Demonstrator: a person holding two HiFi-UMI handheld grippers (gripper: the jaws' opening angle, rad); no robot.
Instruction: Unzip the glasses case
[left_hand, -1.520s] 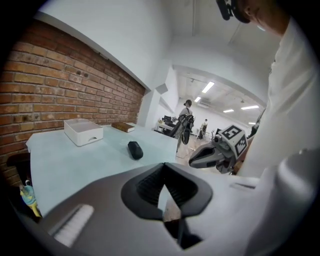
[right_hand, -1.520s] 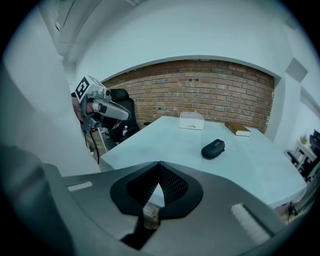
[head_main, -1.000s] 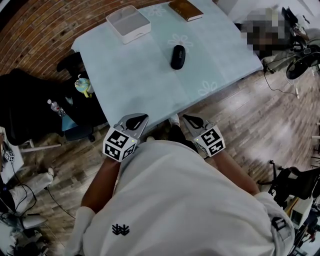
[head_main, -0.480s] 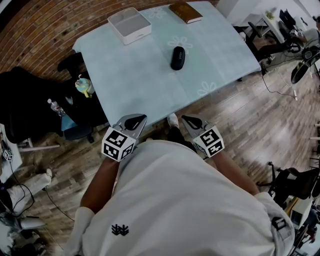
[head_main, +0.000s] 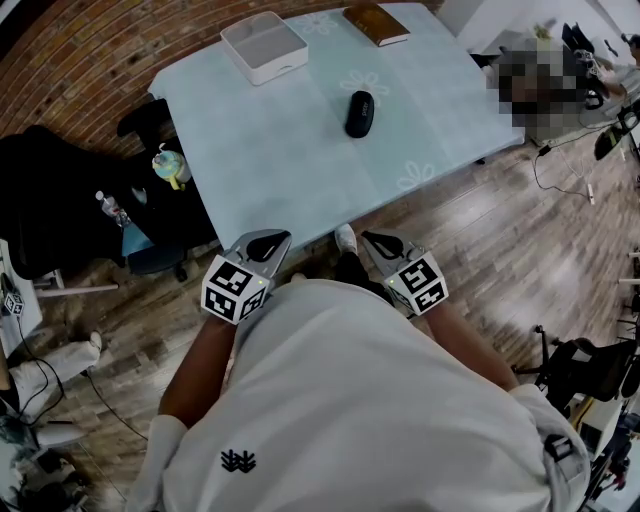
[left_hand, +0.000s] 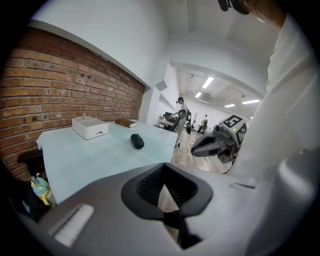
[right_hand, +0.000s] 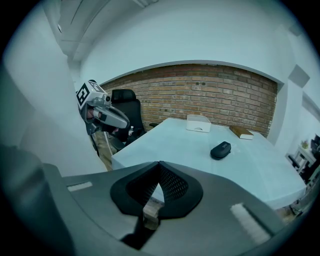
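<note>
The black glasses case (head_main: 359, 113) lies zipped shut on the pale blue table (head_main: 260, 170), toward its far middle. It also shows as a small dark oval in the left gripper view (left_hand: 137, 141) and the right gripper view (right_hand: 220, 149). My left gripper (head_main: 283, 236) and right gripper (head_main: 368, 236) are held close to my body, just short of the table's near edge and far from the case. Both are shut with nothing between the jaws; the tips meet in each gripper view (left_hand: 163, 165) (right_hand: 159, 163).
A white box (head_main: 264, 46) and a brown book (head_main: 376, 23) sit at the table's far end. A black office chair (head_main: 60, 210) and a small toy cup (head_main: 170, 168) stand left of the table by the brick wall. Wooden floor lies to the right.
The head view has drifted slightly, so the table sits a little further right. Both grippers stay by my body, shut.
</note>
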